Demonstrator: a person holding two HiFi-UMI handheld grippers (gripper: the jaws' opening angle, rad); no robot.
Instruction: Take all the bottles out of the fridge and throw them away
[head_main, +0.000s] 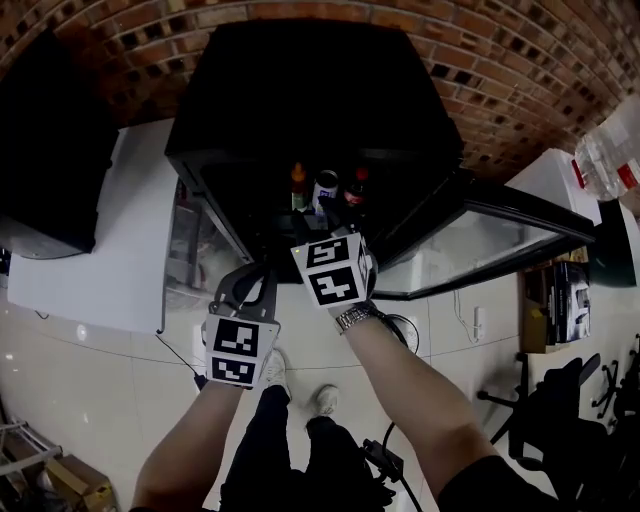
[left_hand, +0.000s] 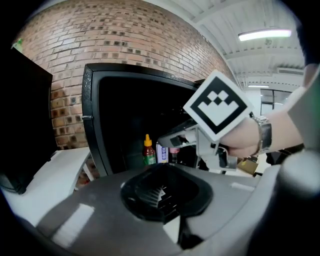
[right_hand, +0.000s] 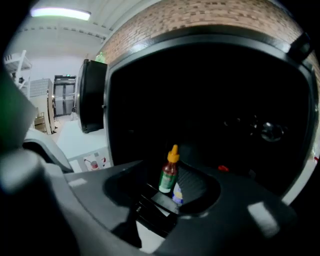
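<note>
Boxy black fridge (head_main: 300, 80), rough brick wall (head_main: 520, 60)

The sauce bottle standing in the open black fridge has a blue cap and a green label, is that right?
Not quite. The sauce bottle has an orange cap, not a blue one, as the right gripper view shows. Its label is green, and it does stand in the open black fridge.

We see the fridge (head_main: 300, 110) as a near-black hollow — its inside swallows detail in every view. Above it a ceiling strip (left_hand: 264, 34) glares white; the floor (head_main: 90, 400) before it shows soft sheen. The brick wall (head_main: 520, 60) behind it bows at the edges, and the grey foreground lies blurred.
</note>
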